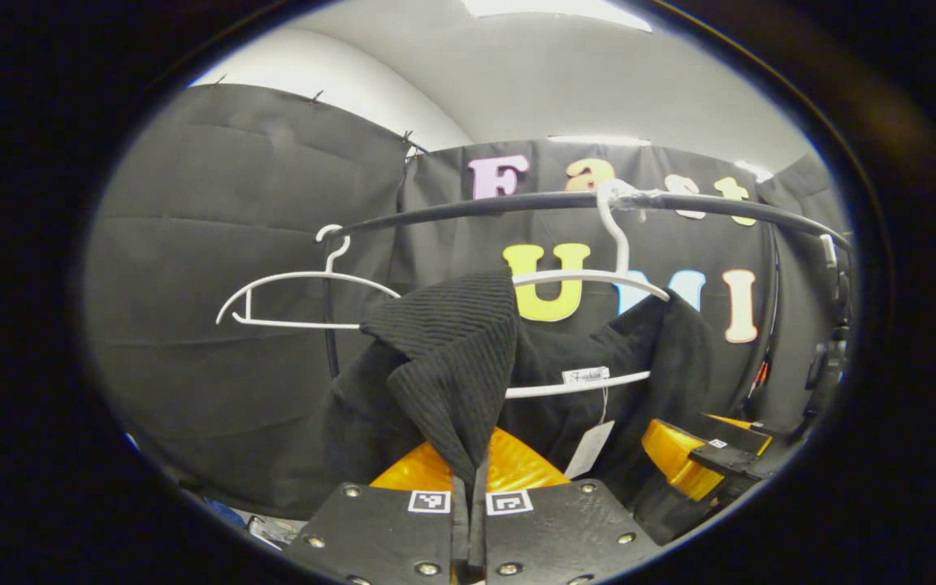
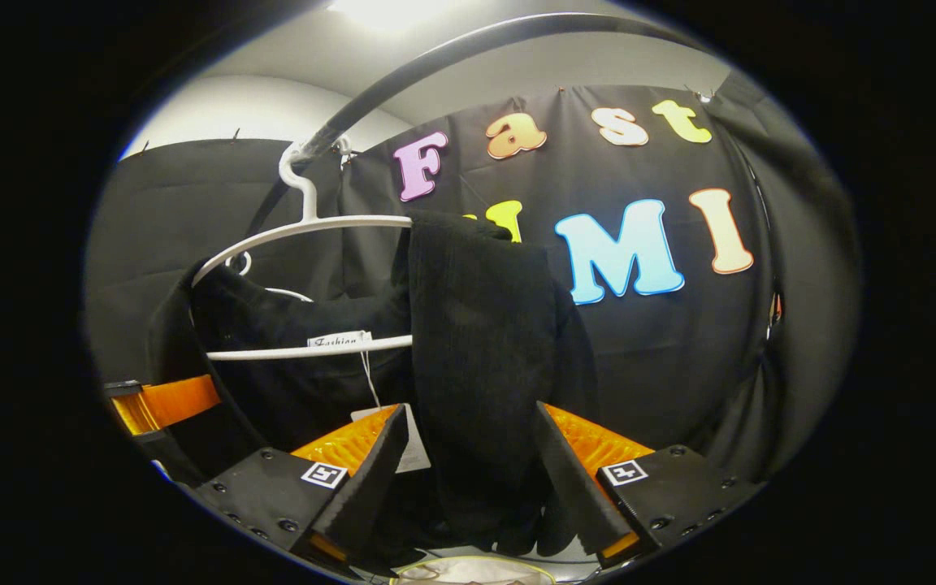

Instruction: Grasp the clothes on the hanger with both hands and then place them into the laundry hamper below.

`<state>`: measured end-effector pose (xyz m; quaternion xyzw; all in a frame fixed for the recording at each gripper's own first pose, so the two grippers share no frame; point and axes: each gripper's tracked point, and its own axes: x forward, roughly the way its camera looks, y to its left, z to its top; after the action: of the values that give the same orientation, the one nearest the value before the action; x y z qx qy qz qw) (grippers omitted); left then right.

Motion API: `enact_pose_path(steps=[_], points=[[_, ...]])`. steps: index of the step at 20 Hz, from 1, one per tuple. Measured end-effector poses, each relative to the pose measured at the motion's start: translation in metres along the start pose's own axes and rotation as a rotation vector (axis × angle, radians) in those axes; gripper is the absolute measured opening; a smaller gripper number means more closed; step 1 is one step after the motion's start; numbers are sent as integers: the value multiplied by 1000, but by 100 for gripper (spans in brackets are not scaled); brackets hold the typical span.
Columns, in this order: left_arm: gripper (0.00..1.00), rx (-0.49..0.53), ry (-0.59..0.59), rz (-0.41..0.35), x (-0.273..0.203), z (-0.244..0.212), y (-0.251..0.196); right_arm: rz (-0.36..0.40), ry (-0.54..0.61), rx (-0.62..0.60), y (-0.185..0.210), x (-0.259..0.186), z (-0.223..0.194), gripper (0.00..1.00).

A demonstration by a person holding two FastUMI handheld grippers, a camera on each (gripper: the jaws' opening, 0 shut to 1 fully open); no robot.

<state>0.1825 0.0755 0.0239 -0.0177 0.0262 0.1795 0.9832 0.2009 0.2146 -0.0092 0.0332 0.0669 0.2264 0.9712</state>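
Two white hangers hang on the black rail (image 1: 517,203): a bare hanger (image 1: 305,296) on the left, and a second hanger (image 1: 598,280) carrying the black sweater (image 1: 452,357). The left gripper (image 1: 470,496) has its jaws squeezed tight on a fold of the sweater's near shoulder. The right gripper (image 2: 468,463) has its jaws wide open, with a hanging part of the sweater between them.

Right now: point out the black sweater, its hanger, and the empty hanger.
black sweater (image 1: 452,357), left gripper view, ribbed shoulder fold.
white hanger (image 2: 314,351), right gripper view, lower bar.
empty white hanger (image 1: 305,276), left gripper view, top arm.
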Motion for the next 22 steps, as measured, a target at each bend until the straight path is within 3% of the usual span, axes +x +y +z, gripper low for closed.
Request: enact_pose_path(steps=[6,9,10,13,16,19,22], points=[[1,-2,-2,-5,2,5,-6,-15,-42,34,2,20,15,100],[1,-8,-4,-6,1,6,-9,-5,-56,16,0,32,20,92],[1,-8,-5,-6,0,6,-8,-5,-66,12,-3,34,23,96],[1,-5,-7,-1,-3,6,-6,29,-77,19,-2,39,26,71],[1,-7,-13,8,-9,10,-5,52,-84,65,-8,39,28,12],[1,-14,-23,20,-12,15,-5,198,-68,140,5,44,30,7],[1,-27,-35,24,-24,21,-7,246,-56,146,-2,44,30,0]])
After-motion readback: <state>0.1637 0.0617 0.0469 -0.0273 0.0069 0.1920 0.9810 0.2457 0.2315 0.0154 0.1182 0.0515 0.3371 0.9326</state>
